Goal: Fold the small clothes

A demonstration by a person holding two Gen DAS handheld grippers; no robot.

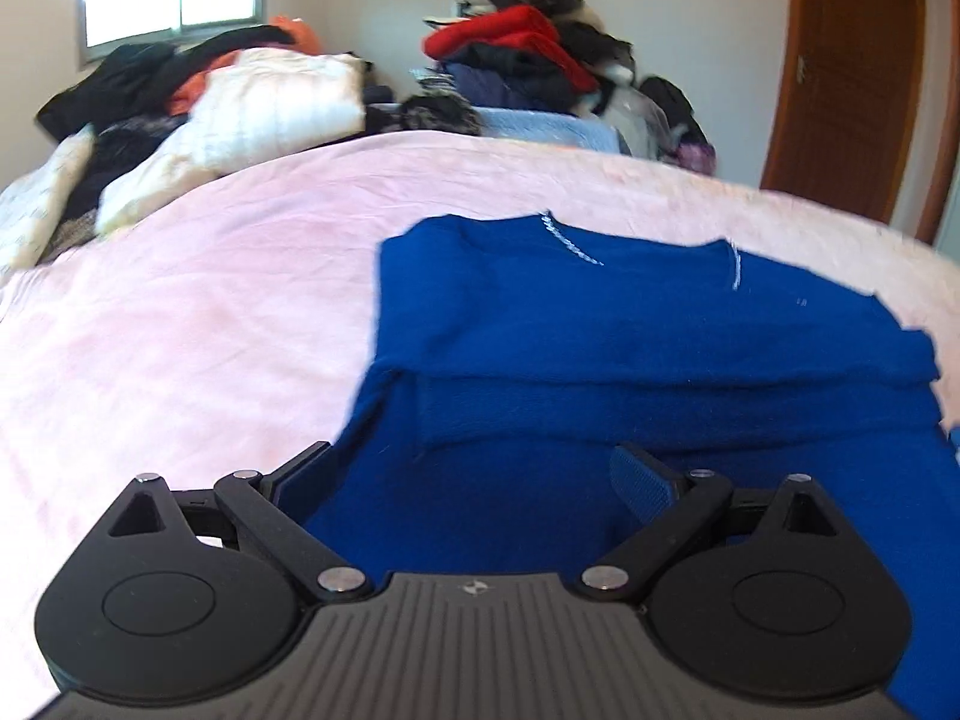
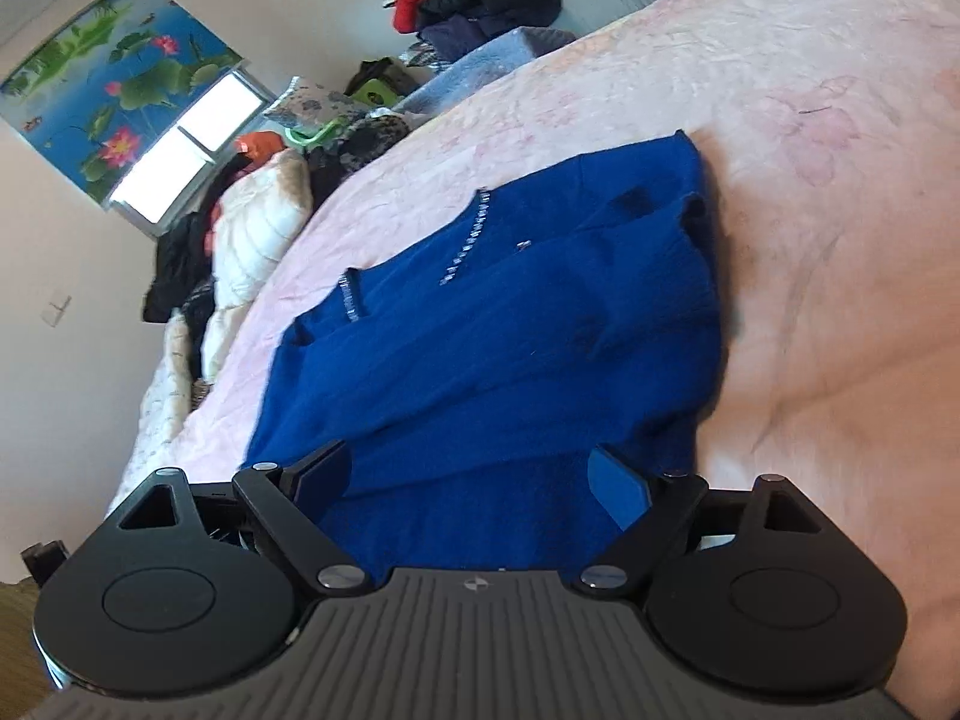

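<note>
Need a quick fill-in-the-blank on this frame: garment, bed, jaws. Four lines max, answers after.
1. The garment lying on the bed is ____ in colour.
2. It lies on a pale ____ bedsheet.
3. The jaws of the left gripper and the right gripper both stand ____.
4. The door is made of ____.

Missing words: blue; pink; open; wood

pink bed (image 1: 180,312), blue sweater (image 1: 630,324) (folded), clothes pile (image 1: 198,96)
</note>
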